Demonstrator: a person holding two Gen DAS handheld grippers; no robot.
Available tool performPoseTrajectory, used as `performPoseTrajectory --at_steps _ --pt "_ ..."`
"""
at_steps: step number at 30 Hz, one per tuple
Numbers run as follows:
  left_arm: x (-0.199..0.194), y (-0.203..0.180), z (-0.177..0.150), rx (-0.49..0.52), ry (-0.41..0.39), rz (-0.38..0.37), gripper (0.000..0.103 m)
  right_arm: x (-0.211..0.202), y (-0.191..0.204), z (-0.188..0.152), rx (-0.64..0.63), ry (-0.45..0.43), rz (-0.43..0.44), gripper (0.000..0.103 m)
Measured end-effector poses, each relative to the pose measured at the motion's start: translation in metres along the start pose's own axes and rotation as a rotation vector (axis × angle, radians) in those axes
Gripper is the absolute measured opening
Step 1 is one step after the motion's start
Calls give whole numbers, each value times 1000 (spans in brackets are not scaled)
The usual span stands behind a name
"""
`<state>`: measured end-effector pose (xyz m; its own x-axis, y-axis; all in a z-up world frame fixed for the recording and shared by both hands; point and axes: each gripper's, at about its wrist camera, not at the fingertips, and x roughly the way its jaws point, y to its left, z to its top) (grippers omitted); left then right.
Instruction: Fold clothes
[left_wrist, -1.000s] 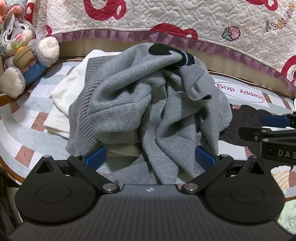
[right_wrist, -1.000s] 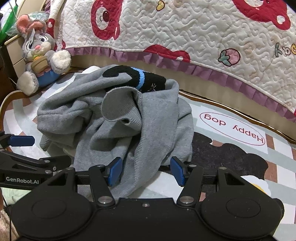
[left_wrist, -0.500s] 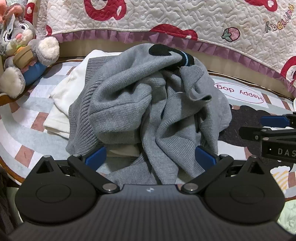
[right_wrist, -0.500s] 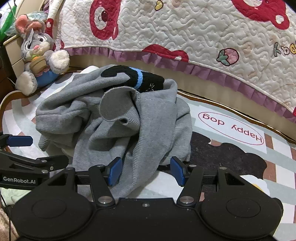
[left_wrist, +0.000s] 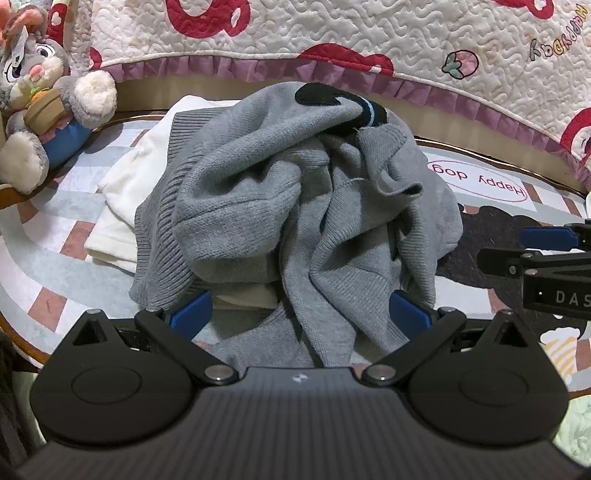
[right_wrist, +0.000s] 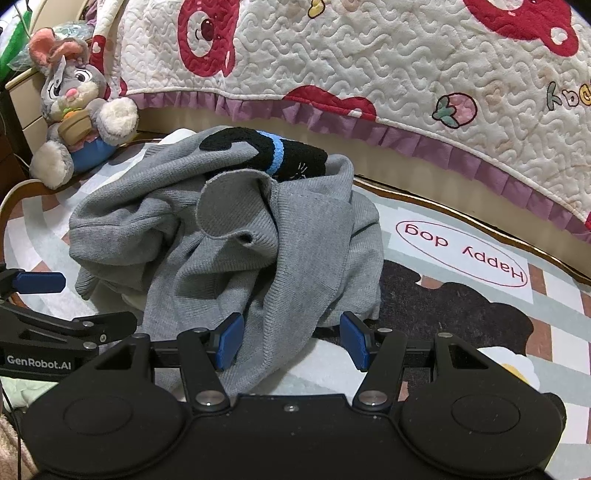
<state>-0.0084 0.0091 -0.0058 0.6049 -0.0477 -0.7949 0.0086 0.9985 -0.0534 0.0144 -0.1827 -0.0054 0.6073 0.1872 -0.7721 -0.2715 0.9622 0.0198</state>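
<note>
A crumpled grey knit sweater with a black and blue patch lies heaped on a round patterned mat. It partly covers a folded white garment. My left gripper is open, its blue pads either side of the sweater's near folds, gripping nothing. In the right wrist view the sweater fills the middle. My right gripper is open over the sweater's lower right hem. Each gripper shows at the edge of the other's view.
A plush rabbit sits at the mat's far left edge. A quilted bedspread with red prints hangs behind the mat. A "Happy dog" label and a dark dog print lie on the mat to the right.
Both grippers have edged slightly closer to the sweater. The sweater has not moved and both grippers stay open.
</note>
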Motion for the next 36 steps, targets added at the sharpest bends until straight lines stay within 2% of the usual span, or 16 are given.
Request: performPoseTrajectory --at_steps 26,30,36 --pt "9 2 -4 -1 20 3 103 6 1 2 2 8 2 63" --pt "12 3 -5 3 7 6 103 12 0 -1 22 27 24 63" --pt "15 13 -1 -5 -30 35 103 30 -10 -8 109 29 110 63"
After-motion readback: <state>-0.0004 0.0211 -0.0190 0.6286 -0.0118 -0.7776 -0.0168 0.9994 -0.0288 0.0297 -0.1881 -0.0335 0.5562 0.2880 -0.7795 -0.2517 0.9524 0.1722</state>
